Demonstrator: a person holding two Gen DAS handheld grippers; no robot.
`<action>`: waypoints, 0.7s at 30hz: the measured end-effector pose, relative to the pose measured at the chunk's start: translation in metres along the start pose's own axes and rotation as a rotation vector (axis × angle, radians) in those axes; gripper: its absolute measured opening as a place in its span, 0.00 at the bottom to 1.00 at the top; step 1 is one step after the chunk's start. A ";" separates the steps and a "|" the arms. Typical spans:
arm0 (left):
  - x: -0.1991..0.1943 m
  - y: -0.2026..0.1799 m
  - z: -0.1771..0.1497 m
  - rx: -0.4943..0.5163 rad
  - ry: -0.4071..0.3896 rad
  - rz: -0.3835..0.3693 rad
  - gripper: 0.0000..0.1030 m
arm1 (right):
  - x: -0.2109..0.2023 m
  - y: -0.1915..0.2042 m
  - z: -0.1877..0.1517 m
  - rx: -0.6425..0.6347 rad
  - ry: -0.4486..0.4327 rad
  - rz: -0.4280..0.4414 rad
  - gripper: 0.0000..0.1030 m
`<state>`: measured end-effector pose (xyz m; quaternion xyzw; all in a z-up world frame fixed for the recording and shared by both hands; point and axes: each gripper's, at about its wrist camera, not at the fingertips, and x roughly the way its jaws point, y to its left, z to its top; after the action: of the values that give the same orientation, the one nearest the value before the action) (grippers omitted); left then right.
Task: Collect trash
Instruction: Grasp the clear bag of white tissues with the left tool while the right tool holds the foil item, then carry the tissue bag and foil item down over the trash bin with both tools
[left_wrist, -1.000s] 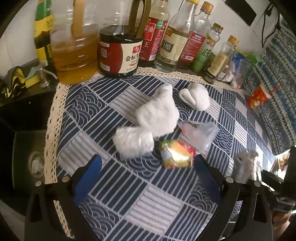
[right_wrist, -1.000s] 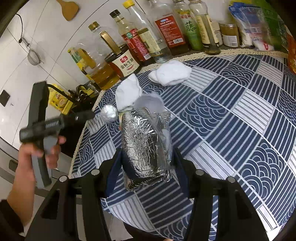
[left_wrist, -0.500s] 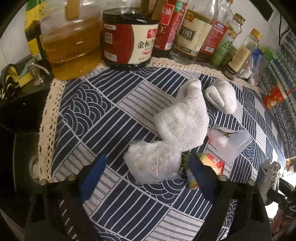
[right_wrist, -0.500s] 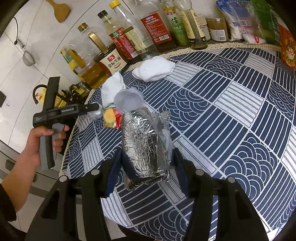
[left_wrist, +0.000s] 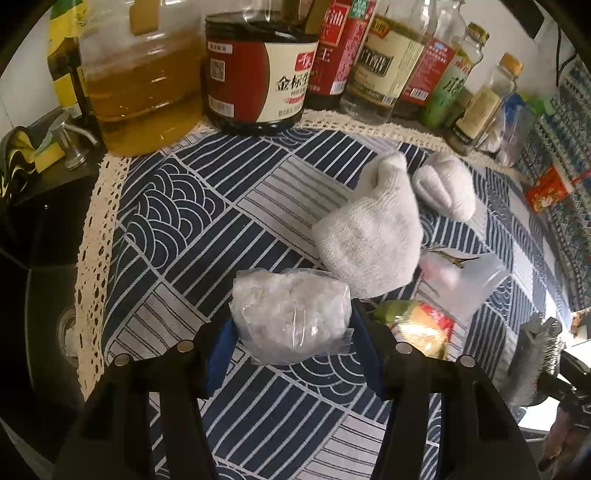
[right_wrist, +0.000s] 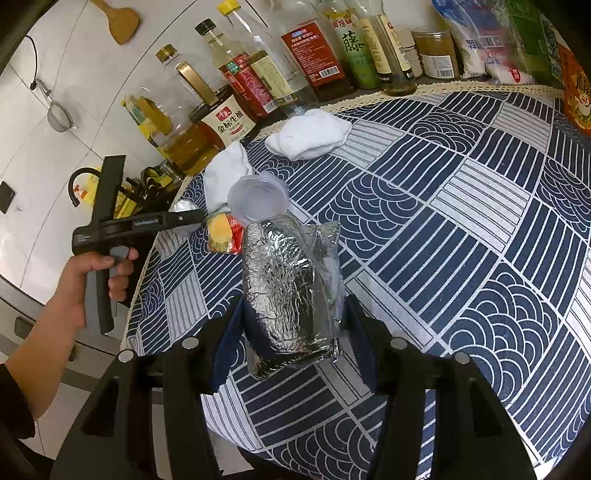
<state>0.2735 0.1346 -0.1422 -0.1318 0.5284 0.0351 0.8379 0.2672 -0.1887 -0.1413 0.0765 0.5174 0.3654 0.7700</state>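
My left gripper (left_wrist: 291, 332) has closed on a crumpled clear plastic bag (left_wrist: 291, 317) lying on the blue patterned tablecloth (left_wrist: 192, 229). A red and yellow snack wrapper (left_wrist: 417, 325) and a clear plastic cup (left_wrist: 465, 280) lie just right of it. Two white socks (left_wrist: 373, 236) (left_wrist: 443, 184) lie beyond. My right gripper (right_wrist: 295, 325) is shut on a silver foil bag (right_wrist: 288, 288), held above the cloth. In the right wrist view the cup (right_wrist: 256, 199), the wrapper (right_wrist: 221, 236) and the socks (right_wrist: 310, 134) lie ahead, and the left gripper (right_wrist: 184, 218) is at the left.
Oil, sauce and vinegar bottles (left_wrist: 258, 66) (right_wrist: 295, 48) line the far edge of the table. A red snack packet (left_wrist: 546, 188) lies at the right. The table's lace edge (left_wrist: 88, 236) drops off to a dark counter on the left.
My left gripper moved forward and down over the clear plastic bag and its fingers closed onto it. My right gripper kept hold of the foil bag and shifted slightly.
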 end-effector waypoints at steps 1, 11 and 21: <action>-0.003 -0.001 -0.001 0.005 -0.004 -0.002 0.54 | -0.001 0.002 0.000 -0.002 -0.002 -0.003 0.53; -0.039 -0.011 -0.021 0.025 -0.048 -0.028 0.54 | -0.005 0.022 -0.008 -0.033 -0.007 -0.014 0.53; -0.080 -0.012 -0.055 0.039 -0.085 -0.051 0.54 | -0.022 0.050 -0.019 -0.069 -0.048 -0.032 0.53</action>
<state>0.1930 0.1155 -0.0909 -0.1272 0.4896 0.0091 0.8626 0.2223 -0.1715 -0.1089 0.0502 0.4872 0.3686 0.7901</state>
